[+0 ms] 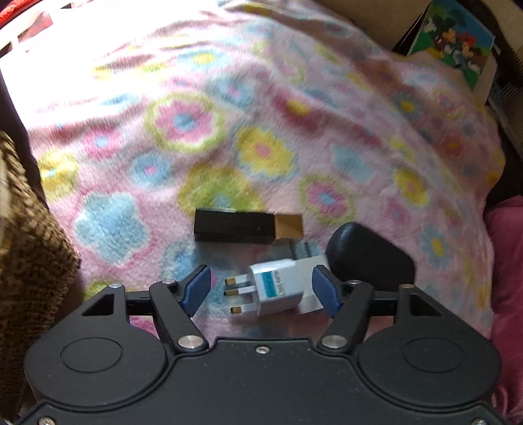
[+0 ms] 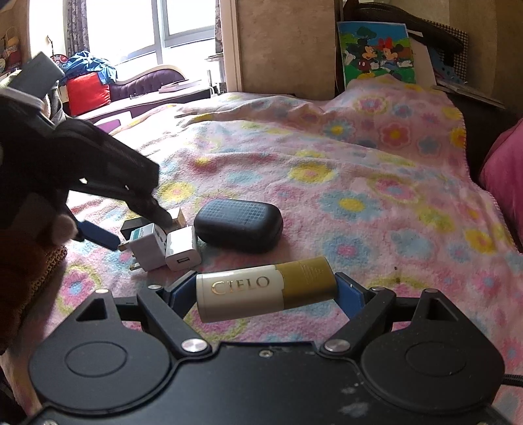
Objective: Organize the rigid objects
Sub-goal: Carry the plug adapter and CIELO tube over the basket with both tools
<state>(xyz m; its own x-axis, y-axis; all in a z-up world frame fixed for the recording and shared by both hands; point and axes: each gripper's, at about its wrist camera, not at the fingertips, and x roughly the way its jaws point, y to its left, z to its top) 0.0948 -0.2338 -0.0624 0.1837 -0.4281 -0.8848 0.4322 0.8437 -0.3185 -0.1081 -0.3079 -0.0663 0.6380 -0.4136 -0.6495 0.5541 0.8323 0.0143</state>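
Observation:
In the left wrist view my left gripper (image 1: pixel 261 287) is open, its blue pads either side of a white plug adapter (image 1: pixel 278 289) lying on the flowered blanket (image 1: pixel 196 130). A black and gold box (image 1: pixel 243 227) lies just beyond it, a black case (image 1: pixel 369 251) to the right. In the right wrist view my right gripper (image 2: pixel 261 291) is shut on a white and gold CIELO bottle (image 2: pixel 264 289), held crosswise above the blanket. The left gripper (image 2: pixel 130 225) shows there over the adapter (image 2: pixel 147 245), beside a white USB charger (image 2: pixel 181 248) and the black case (image 2: pixel 238 225).
A brown knitted fabric (image 1: pixel 29 245) lies at the left edge. A pink cushion (image 2: pixel 503 173) sits at the right. A cartoon picture (image 2: pixel 376 52) leans at the far end, with a cardboard box (image 1: pixel 376 16) near it.

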